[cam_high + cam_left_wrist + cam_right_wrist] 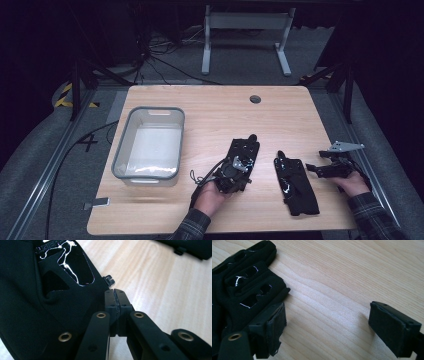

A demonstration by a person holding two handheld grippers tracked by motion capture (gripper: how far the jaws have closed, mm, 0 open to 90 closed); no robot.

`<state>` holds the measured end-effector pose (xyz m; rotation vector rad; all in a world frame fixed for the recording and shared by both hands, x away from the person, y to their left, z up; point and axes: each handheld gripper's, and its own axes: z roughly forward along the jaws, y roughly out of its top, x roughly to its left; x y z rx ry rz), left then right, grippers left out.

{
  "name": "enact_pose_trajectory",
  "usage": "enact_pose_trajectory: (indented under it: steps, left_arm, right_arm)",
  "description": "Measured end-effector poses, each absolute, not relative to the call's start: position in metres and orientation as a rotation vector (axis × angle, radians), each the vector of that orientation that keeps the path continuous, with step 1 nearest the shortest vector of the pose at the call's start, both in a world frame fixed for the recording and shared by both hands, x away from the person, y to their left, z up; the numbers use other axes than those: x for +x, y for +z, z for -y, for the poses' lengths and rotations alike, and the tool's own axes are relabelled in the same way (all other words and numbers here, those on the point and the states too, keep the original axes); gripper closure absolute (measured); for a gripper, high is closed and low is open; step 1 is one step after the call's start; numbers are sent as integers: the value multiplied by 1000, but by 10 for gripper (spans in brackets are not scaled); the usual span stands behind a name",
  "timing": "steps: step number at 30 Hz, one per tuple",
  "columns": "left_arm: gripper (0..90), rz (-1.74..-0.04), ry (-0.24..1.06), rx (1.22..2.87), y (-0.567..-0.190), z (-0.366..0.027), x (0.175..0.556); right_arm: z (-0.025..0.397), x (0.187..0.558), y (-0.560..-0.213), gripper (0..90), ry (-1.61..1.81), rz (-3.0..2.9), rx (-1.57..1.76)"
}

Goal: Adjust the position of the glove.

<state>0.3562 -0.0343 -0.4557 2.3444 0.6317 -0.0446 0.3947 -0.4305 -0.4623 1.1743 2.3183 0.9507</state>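
Two black fabric gloves w/ glossy patches lie on the wood-grain table, right of the grey plastic bin (148,142). Left gripper (115,298) is shut tight, touching the left glove (37,302). Right gripper (325,325) is wide open, empty, beside the right glove (244,285).

Two gloves (244,150) (295,185), one bin (148,144)

Far half of the table (220,102) is bare, free passage. Grey bin (149,143) blocks the left side. Narrow bare strip between the left glove (243,152) and right glove (296,185); front edge open.
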Motion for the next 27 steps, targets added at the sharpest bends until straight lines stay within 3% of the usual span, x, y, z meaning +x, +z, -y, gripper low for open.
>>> enact_pose_trajectory:
  steps: [11,27]
  left_arm:
    - [895,-595,-53,2326,-449,30,342]
    - [897,-735,145,2295,-435,24,398]
  right_arm:
    - [430,395,-462,151,951,-2318,1174]
    - [430,395,-462,150,951,-2316,1177]
